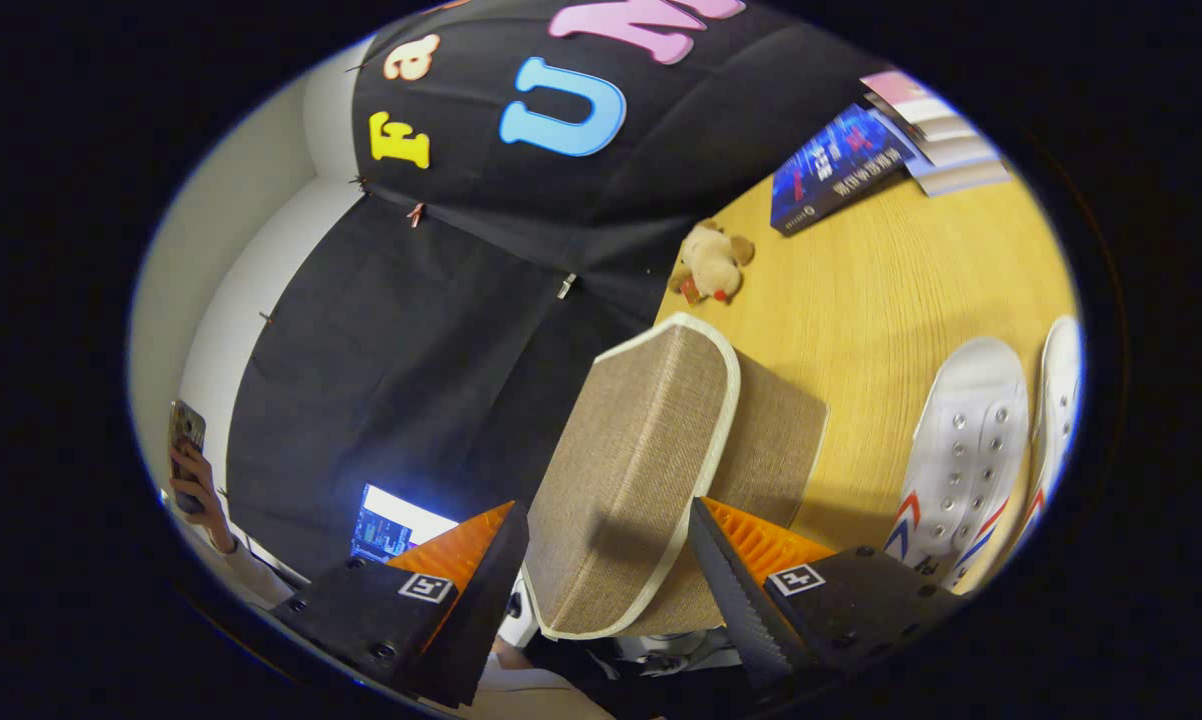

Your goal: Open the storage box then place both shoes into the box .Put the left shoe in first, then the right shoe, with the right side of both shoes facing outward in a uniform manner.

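Gripper view: the fingers (601,585) stand spread apart, with the storage box (661,470) between them and running on just ahead. Neither finger visibly presses on it; the lid edge lies close to the right finger, but contact cannot be confirmed. Fingers read as released.

Box: beige woven fabric over what looks like a stiff board, pale piping round the lid (626,470). The lid is raised or tilted toward the camera; the interior is hidden, so contents cannot be told. Likely light, slightly rough, easy to pinch at the piped rim.

Shoes (966,450): two white lace-up canvas sneakers beyond the right finger, side by side on the tabletop (891,290), outside the box. Probably soft-sided and light; the heel collar seems the best hold.

Beyond the box: a plush toy (711,262) and books (841,165).
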`<state>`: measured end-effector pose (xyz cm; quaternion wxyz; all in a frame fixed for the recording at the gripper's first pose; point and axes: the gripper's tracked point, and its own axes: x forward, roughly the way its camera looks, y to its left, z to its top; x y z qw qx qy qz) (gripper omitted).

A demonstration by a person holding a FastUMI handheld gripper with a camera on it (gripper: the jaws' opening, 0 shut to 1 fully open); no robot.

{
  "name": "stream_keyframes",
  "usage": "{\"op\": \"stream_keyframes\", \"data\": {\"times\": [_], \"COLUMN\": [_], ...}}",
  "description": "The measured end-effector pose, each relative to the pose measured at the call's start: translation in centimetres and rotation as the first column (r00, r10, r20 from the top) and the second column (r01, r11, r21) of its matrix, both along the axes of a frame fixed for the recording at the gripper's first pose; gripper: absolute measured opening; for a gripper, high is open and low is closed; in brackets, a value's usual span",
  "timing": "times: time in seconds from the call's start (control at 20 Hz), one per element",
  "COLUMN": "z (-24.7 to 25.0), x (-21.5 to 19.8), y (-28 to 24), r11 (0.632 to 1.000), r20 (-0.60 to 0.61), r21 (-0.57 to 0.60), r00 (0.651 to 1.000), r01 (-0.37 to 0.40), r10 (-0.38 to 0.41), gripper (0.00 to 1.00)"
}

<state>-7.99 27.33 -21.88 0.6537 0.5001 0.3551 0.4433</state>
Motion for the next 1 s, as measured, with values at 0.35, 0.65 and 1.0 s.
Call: {"op": "stream_keyframes", "data": {"times": [0.35,0.65,1.0], "z": [-1.6,-1.1,1.9], "x": [-0.8,-0.6,-0.1], "y": [2.1,3.0,1.9], "r11": [0.982,0.954,0.954], "r20": [-0.14,-0.217,-0.202], "r21": [0.17,0.29,0.3], "r00": [0.985,0.967,0.976], "r01": [-0.08,-0.07,-0.021], "r10": [0.104,0.136,0.085], "gripper": [0.98,0.71,0.05]}}
